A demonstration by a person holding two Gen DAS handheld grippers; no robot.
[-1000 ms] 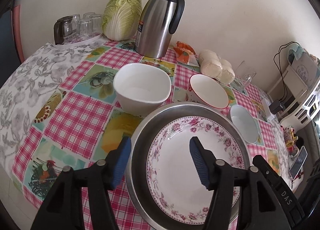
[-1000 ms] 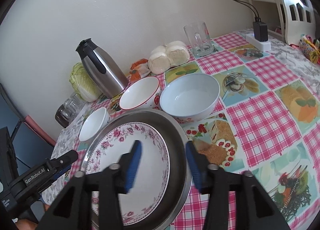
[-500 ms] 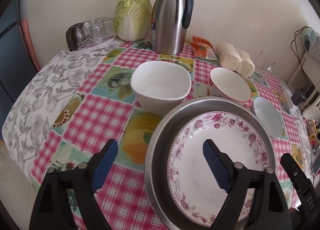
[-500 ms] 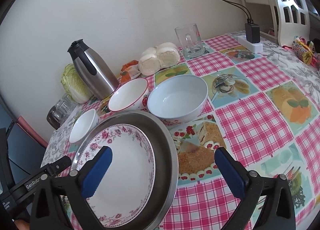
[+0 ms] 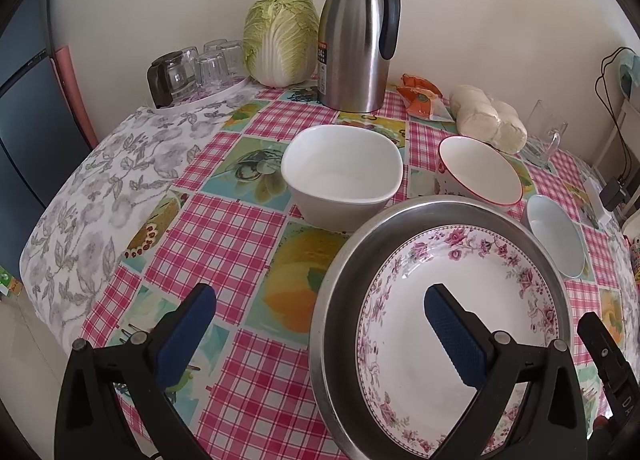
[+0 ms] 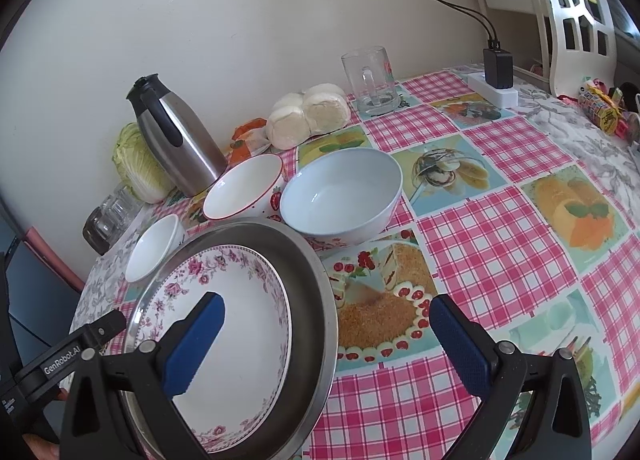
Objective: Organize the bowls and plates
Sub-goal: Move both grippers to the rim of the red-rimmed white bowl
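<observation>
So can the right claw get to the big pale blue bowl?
Probably yes. The right claw is wide open and holds nothing, and the pale blue bowl sits just ahead of it. Only the metal pan rim lies near the path, to the left.

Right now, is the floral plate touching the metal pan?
Touching. The right wrist view shows the floral plate lying inside the metal pan, resting on its base; both grippers are open above.

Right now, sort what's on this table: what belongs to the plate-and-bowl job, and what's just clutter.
Job: floral plate in metal pan, square white bowl, red-rimmed bowl, pale blue bowl.

Clutter: thermos, cabbage, glasses, buns, glass mug, charger.
</observation>
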